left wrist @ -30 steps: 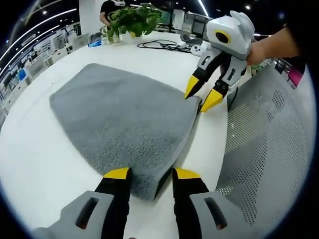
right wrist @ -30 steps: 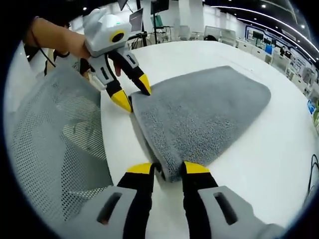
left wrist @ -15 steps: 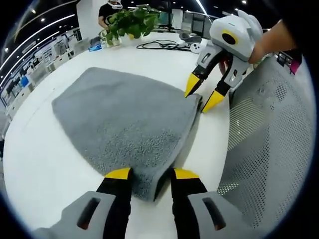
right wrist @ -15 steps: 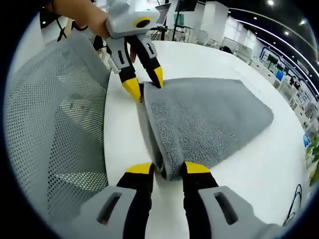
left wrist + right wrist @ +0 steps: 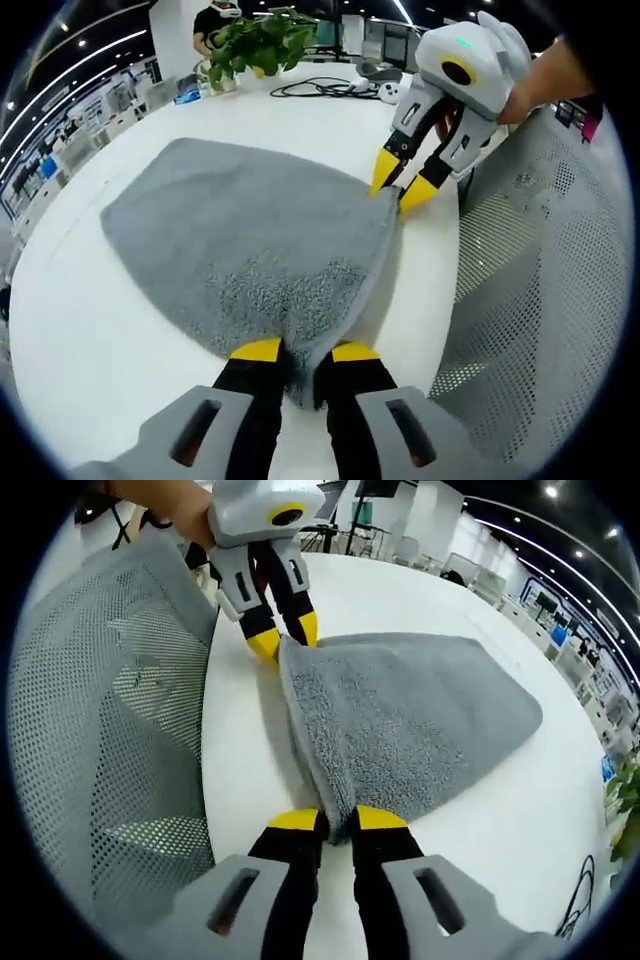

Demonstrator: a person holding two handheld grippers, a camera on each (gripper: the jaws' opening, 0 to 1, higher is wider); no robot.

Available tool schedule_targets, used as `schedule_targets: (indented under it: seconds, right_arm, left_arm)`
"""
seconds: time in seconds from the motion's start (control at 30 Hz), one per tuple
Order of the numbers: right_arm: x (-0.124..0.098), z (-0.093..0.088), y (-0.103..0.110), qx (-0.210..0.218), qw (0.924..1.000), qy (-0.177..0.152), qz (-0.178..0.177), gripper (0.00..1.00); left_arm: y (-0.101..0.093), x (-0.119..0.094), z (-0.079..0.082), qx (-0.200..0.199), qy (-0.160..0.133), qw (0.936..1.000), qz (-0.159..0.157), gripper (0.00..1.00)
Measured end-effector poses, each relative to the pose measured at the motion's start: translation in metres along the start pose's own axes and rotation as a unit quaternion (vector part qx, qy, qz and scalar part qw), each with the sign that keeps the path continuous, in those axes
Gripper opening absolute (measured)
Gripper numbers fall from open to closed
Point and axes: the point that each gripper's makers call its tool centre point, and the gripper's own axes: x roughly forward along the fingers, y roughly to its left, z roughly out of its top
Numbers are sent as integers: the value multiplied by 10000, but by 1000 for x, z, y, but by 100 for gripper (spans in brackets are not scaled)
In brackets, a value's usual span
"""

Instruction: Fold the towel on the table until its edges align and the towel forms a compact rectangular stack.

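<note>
A grey towel (image 5: 250, 240) lies folded on the round white table (image 5: 90, 340), its near edge along the table's rim. In the left gripper view, my left gripper (image 5: 305, 352) is shut on the towel's near corner. My right gripper (image 5: 401, 183) comes in from the upper right, pinching the far corner of that edge. In the right gripper view, the right gripper (image 5: 338, 820) is shut on the towel (image 5: 400, 720) at the bottom. The left gripper (image 5: 284, 637), held by a hand, grips the other corner at the top.
A grey mesh chair back (image 5: 540, 260) (image 5: 110, 700) stands right against the table edge beside both grippers. At the table's far side are a potted plant (image 5: 262, 40), black cables (image 5: 320, 90) and a person (image 5: 215, 18). White tabletop (image 5: 520, 820) spreads beyond the towel.
Both grippers' jaws have narrowed from straddling the towel's corners to being shut on them. The far gripper in each view has closed too.
</note>
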Motion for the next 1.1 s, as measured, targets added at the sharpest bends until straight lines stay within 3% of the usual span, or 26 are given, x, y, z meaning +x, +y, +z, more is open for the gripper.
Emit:
schedule_targets:
  seconds: [0.07, 0.3, 0.63, 0.97, 1.07, 1.1]
  right_arm:
    - [-2, 1, 2, -15, 10000, 19, 34, 8]
    - [-3, 0, 7, 183, 9996, -53, 210, 6]
    - [-5, -4, 18, 163, 9989, -38, 433, 5]
    - [-8, -5, 22, 291, 9983, -115, 484, 5]
    - [-9, -4, 24, 588, 9968, -116, 528, 5]
    - [-9, -5, 23, 735, 9957, -114, 544, 4]
  left_arm:
    - [0, 0, 0, -124, -38, 9999, -13, 10]
    - [-5, -1, -1, 94, 22, 10000, -18, 9]
    - [-14, -3, -2, -14, 57, 9999, -146, 9]
    - [-20, -4, -5, 34, 129, 9997, -217, 9]
    - [-22, -4, -5, -116, 130, 9995, -275, 9]
    - [-24, -5, -5, -453, 139, 9982, -372, 9]
